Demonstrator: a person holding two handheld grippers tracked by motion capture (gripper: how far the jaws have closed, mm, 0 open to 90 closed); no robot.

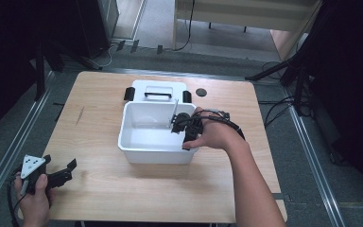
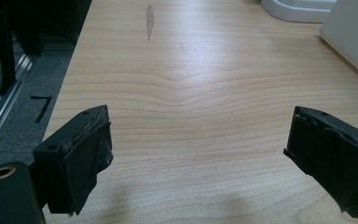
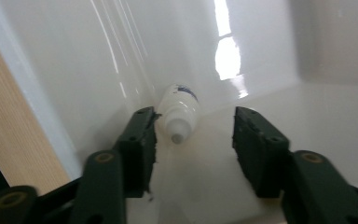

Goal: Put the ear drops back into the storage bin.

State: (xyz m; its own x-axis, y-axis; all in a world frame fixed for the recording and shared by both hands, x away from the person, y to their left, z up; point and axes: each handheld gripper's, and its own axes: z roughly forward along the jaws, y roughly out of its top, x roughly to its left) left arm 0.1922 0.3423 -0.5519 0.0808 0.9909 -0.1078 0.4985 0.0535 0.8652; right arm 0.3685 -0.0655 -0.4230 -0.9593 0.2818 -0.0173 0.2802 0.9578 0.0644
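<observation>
A white plastic bin (image 1: 134, 149) stands in the middle of the wooden table. My right gripper (image 1: 177, 124) reaches over its right rim into the inside. In the right gripper view a small white bottle (image 3: 179, 109) lies on the bin's floor against the wall, its tip toward the camera. The right gripper (image 3: 193, 135) is open, its jaws either side of the bottle, the left one next to it. My left gripper (image 1: 59, 166) is open over the table's near left corner, and in the left gripper view that gripper (image 2: 198, 154) holds nothing.
The bin's white lid (image 1: 158, 90) with a black handle lies flat just behind the bin. A small black disc (image 1: 200, 92) sits on the table behind the bin to the right. Bare wood (image 2: 191, 79) lies ahead of the left gripper.
</observation>
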